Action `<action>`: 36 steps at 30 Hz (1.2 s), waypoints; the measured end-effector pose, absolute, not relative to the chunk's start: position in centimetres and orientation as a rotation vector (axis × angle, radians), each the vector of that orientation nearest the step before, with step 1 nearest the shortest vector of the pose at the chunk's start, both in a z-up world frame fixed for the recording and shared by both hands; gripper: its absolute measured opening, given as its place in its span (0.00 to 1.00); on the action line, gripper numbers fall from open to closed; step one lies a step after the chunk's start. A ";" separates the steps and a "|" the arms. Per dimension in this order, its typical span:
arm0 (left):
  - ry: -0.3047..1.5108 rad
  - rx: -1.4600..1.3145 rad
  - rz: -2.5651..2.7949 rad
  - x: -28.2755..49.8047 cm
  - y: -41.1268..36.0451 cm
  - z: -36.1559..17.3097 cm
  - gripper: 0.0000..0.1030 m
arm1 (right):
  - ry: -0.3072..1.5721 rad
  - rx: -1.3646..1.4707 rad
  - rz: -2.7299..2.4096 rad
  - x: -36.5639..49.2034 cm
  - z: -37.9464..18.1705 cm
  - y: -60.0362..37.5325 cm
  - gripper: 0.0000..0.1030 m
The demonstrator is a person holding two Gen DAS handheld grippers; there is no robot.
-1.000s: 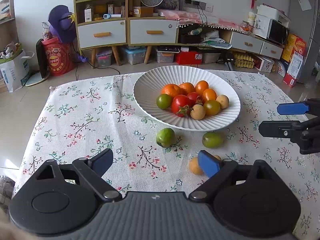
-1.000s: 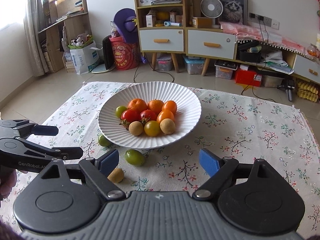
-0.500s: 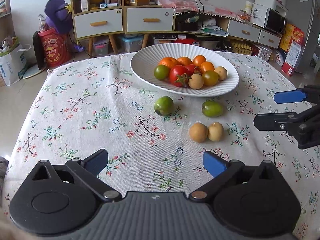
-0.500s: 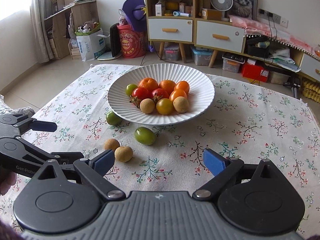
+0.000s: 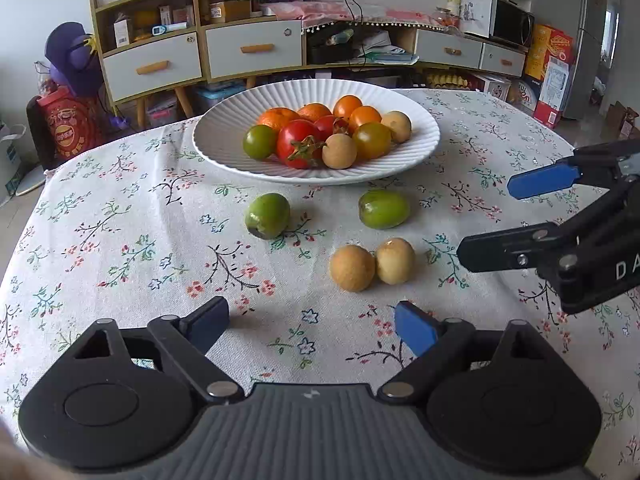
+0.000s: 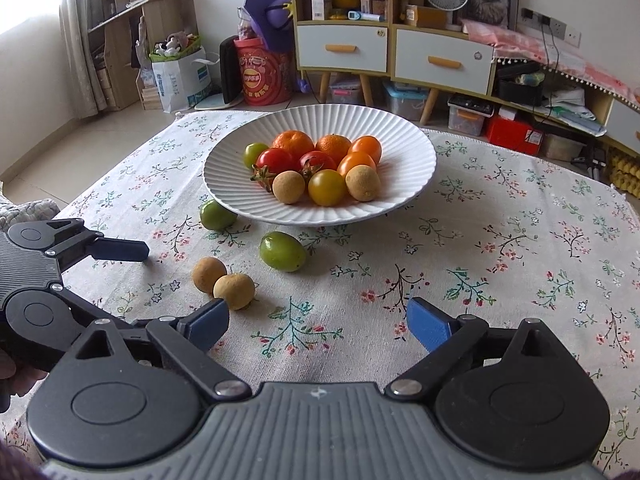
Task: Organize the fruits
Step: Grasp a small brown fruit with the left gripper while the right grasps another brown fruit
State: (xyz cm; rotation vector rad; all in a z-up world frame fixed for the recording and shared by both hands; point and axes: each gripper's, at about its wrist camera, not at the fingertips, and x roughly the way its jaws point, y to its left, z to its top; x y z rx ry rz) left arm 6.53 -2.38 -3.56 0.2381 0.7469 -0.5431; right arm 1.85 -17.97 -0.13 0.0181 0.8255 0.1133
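A white ribbed plate (image 5: 224, 120) (image 6: 400, 136) holds several oranges, tomatoes and tan round fruits. On the flowered cloth in front of it lie two green fruits (image 5: 267, 215) (image 5: 384, 209) and two tan fruits (image 5: 352, 268) (image 5: 395, 261) that touch each other. My left gripper (image 5: 312, 320) hovers just short of the tan pair, its jaws closing with nothing between them. My right gripper (image 6: 318, 318) stands open over bare cloth; the tan fruits (image 6: 234, 291) lie just beyond its left fingertip. It also shows at the right edge of the left wrist view, right gripper (image 5: 516, 216).
The left gripper's finger (image 6: 120, 250) reaches in from the left edge of the right wrist view. Beyond the table's far edge stand cabinets with drawers (image 5: 256, 48), a red bucket (image 6: 260, 76) and boxes on the floor.
Both grippers have sunk toward the table and the fruits look larger. The tan pair, half hidden by my left finger a second ago, now lies in plain view ahead of it.
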 end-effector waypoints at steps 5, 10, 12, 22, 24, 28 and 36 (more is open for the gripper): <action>0.733 0.227 -0.577 6.9 -2.9 -3.4 0.68 | 0.839 0.016 0.113 1.9 -0.5 -17.9 0.92; 0.727 0.217 -0.604 7.2 -3.2 -3.2 0.48 | 0.846 0.014 0.112 1.9 -0.7 -17.9 0.92; 0.727 0.212 -0.615 7.2 -3.3 -3.1 0.38 | 0.849 0.013 0.113 2.0 -0.7 -17.9 0.92; 0.733 0.212 -0.593 7.4 -2.9 -2.4 0.21 | 0.860 0.004 0.119 2.6 -0.9 -17.2 0.92; 0.739 0.208 -0.581 7.5 -2.5 -2.2 0.21 | 0.864 0.000 0.124 2.6 -0.9 -17.0 0.91; 0.753 0.223 -0.552 7.5 -1.8 -2.1 0.21 | 0.869 -0.007 0.138 3.1 -0.9 -16.2 0.90; 0.766 0.241 -0.509 7.4 -0.2 -1.9 0.21 | 0.898 -0.003 0.187 4.2 -1.0 -14.6 0.76</action>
